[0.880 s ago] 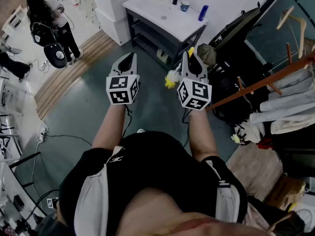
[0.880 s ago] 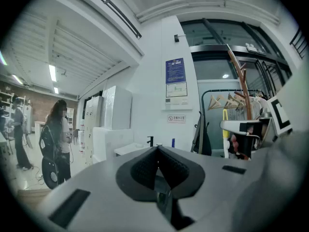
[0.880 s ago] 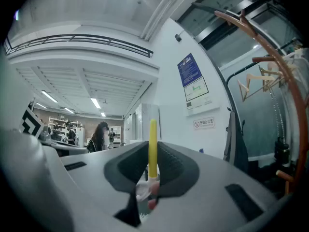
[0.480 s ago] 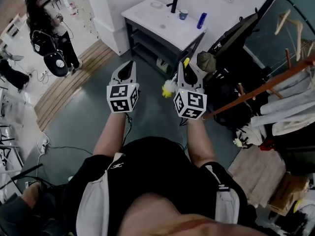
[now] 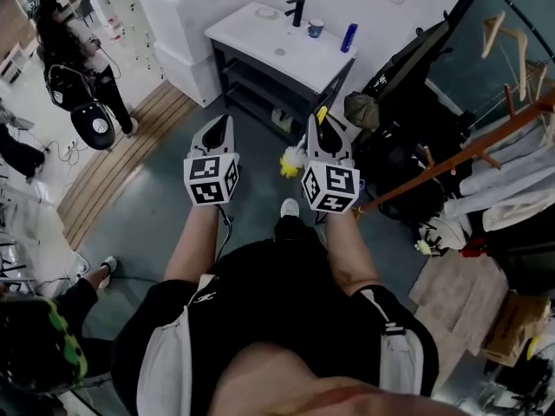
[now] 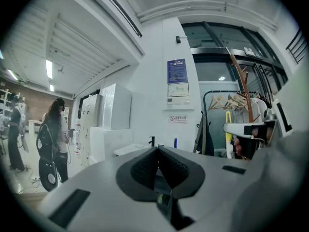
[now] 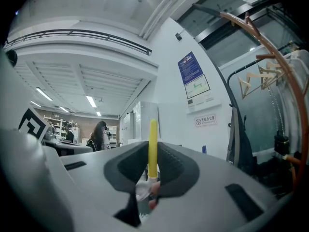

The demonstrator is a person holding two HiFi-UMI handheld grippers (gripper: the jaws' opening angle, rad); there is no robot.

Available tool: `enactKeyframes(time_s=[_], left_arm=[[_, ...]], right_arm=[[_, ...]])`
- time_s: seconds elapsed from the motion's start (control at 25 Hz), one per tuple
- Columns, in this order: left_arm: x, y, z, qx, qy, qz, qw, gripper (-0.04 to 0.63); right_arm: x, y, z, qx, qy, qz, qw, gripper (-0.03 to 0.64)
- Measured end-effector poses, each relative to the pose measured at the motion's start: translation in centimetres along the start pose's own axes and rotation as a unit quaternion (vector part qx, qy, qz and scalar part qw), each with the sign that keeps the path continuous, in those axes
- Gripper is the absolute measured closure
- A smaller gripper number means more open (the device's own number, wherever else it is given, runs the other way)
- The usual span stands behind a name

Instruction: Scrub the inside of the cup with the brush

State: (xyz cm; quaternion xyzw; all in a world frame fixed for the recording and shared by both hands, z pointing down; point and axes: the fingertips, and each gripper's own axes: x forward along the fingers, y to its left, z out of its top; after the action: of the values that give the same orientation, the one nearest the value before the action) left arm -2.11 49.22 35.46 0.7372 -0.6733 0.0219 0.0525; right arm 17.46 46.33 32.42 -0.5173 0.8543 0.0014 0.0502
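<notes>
My right gripper (image 5: 322,121) is clamped on the brush (image 5: 290,160); in the right gripper view its yellow handle stands upright between the pads, and in the head view the fluffy head hangs out at about eight o'clock of the jaws; my left gripper (image 5: 220,128), at nine o'clock of the right one, is closed tight on nothing. Since a moment ago both grippers have sunk a little in the head view; my shoe (image 5: 290,208) now shows at six o'clock of them; the white counter (image 5: 260,37) sits slightly lower in the picture; so I judge I am walking in, not scrubbing yet. The cup (image 5: 316,28) stands on that counter at twelve o'clock, well apart from the brush, between the black tap (image 5: 297,10) and a blue bottle (image 5: 349,36); my empty left gripper likely has to steady it first.
</notes>
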Motion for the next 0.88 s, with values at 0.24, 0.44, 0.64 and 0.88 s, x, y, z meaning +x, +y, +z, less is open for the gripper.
enactKeyframes(time_s=[0.24,0.44,0.64,0.88], left_arm=[[3.8,1.9,0.1,0.000,-0.002,-0.003,1.0000,0.581],[9.2,2.8,0.5,0.013,0.003,-0.007,0.9999,0.581],[16.4,3.5,1.5,0.023,0.005,-0.009,0.9997,0.581],[26.0,4.4,2.5,0.014,0.006,-0.012,0.9998,0.581]], right_arm=[[4.5,-0.7,-0.7,-0.001,-0.007,0.003,1.000,0.561],[10.0,-2.9,-1.6,0.002,-0.007,-0.001,1.000,0.561],[16.9,-6.2,-2.1,0.007,-0.003,-0.003,1.000,0.561],[25.7,-11.3,-2.7,0.011,0.006,-0.011,1.000,0.561]])
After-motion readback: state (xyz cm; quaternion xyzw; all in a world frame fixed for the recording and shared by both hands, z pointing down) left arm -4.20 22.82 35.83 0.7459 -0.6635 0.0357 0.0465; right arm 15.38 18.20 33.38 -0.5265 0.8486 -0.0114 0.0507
